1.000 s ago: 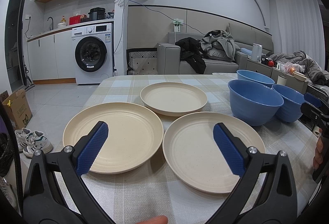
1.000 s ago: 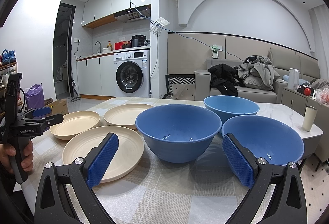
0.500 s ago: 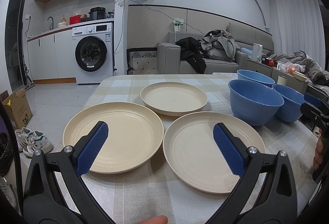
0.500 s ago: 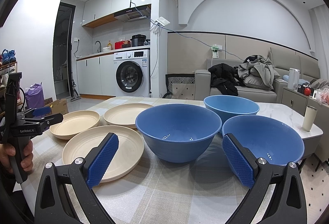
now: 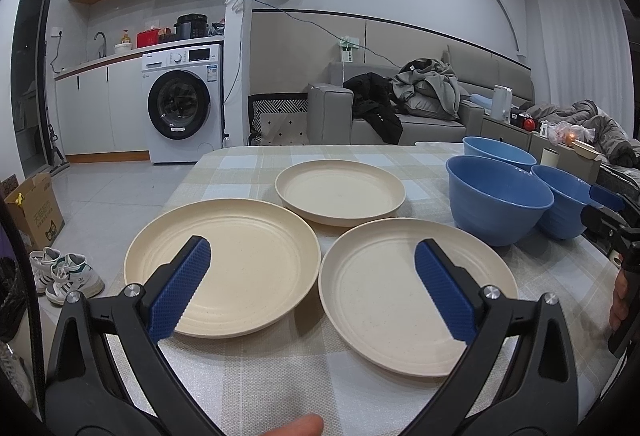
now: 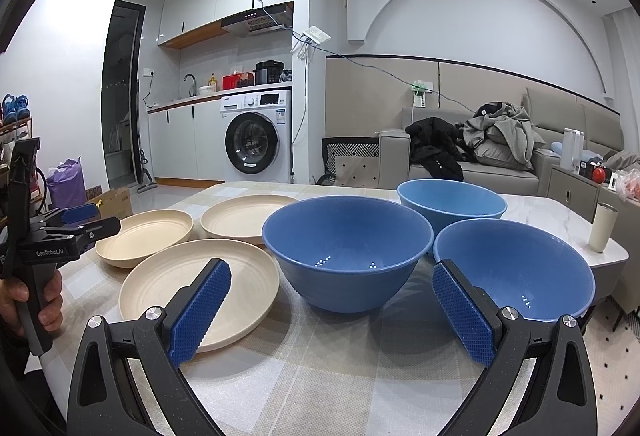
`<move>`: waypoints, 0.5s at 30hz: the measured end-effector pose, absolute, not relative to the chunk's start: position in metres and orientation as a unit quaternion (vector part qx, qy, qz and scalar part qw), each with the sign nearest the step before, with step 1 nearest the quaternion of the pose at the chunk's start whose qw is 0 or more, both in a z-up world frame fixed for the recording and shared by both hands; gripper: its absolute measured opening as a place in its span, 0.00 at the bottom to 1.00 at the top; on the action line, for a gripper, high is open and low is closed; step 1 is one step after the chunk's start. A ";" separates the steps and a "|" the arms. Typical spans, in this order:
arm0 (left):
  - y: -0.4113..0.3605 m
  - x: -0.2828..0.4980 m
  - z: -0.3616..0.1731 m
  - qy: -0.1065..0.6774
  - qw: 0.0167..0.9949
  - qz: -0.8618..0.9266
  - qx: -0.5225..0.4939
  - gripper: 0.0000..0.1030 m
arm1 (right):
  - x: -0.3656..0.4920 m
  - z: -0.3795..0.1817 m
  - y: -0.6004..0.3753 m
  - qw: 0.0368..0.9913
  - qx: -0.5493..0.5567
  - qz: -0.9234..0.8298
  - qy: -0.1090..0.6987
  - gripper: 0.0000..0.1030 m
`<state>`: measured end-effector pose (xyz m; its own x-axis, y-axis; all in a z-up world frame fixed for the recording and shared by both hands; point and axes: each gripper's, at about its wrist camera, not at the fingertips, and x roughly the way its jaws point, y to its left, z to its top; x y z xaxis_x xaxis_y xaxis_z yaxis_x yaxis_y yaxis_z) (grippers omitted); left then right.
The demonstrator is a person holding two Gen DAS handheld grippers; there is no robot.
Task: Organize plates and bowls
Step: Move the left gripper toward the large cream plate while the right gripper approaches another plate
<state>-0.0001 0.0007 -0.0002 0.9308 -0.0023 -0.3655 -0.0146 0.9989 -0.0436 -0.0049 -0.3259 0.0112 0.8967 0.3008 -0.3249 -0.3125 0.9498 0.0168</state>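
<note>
Nothing is organized yet, judging by the layout: the checked surface (image 5: 256, 376) carries three cream plates and three blue bowls, each lying singly, none stacked or nested. All the stacking is left to do.

The plates are the widest pieces. The left plate (image 5: 224, 268) and the right plate (image 5: 404, 296) lie side by side at the near edge, rims just beside each other; the far plate (image 5: 340, 196) lies behind the gap between them. All three are bare.

The bowls stand in a cluster to the right of the plates. The middle bowl (image 6: 348, 256) is nearest the plates, the right bowl (image 6: 516, 272) sits just beside it, and the far bowl (image 6: 452, 200) stands behind the two. Each is upright and holds nothing; only light glints show inside.

The left claw (image 5: 312, 292) hovers above the near plates, jaws spread wide, gripping nothing. The right claw (image 6: 332, 312) hangs before the bowls, jaws likewise wide apart and empty.
</note>
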 end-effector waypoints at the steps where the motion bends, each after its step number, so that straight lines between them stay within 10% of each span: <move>1: 0.001 0.000 0.000 0.185 0.982 0.003 -0.024 0.99 | -0.003 0.010 -0.325 0.973 -0.019 0.157 0.167 1.00; 15: 0.014 -0.004 0.016 0.205 0.978 0.014 -0.043 0.99 | 0.000 0.026 -0.306 0.965 -0.012 0.172 0.196 1.00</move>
<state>-0.0042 0.0139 0.0155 0.9152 0.0100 -0.4029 -0.0456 0.9958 -0.0788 -0.0001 -0.3063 0.0255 0.8641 0.3279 -0.3818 -0.3376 0.9403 0.0434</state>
